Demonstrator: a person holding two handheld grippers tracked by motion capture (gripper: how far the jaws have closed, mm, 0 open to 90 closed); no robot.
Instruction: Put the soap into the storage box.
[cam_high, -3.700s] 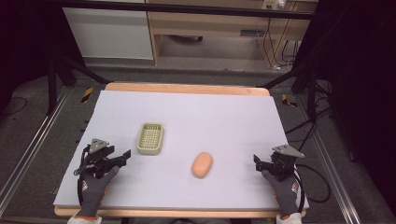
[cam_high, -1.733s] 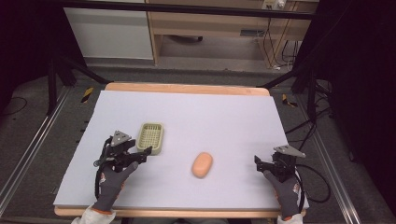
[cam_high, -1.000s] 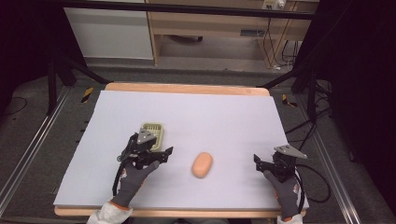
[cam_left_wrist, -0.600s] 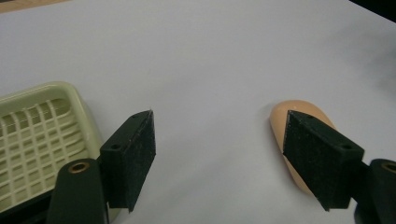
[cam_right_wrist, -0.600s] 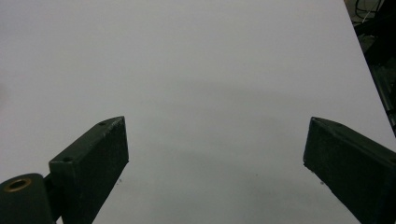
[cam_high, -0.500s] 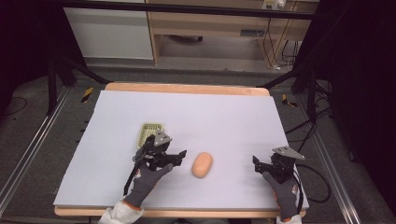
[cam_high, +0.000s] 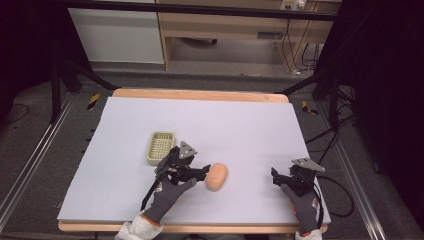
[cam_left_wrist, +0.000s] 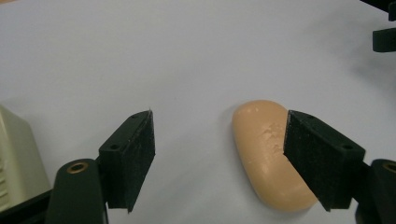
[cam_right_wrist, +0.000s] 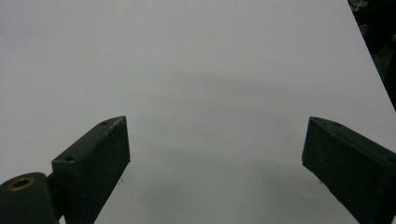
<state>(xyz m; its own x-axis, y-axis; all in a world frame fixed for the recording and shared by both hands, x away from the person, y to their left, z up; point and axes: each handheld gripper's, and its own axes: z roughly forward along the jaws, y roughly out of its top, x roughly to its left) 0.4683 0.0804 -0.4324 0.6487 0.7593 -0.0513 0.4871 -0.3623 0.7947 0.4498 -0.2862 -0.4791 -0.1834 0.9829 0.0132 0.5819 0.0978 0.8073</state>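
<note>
Two grippers: jaws apart, both empty.
Left gripper (cam_left_wrist: 219, 158): right jaw overlaps peach oval soap bar (cam_left_wrist: 268, 154).
High view: pale green slotted tray (cam_high: 161, 147) beside left gloved hand (cam_high: 167, 197).
Right gripper (cam_right_wrist: 215, 163): low over white tabletop (cam_right_wrist: 196, 65).

On the table (cam_high: 240, 125), the basket (cam_high: 161, 147) lies left of the soap (cam_high: 216, 176).

a pale green basket (cam_high: 160, 147) and a tan oval lump (cam_high: 216, 176) lie apart on the white-covered table (cam_high: 250, 125).

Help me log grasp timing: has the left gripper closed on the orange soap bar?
No: in the left gripper view the left gripper has its jaws wide apart, one jaw overlapping the soap bar, the other well clear of it.
</note>
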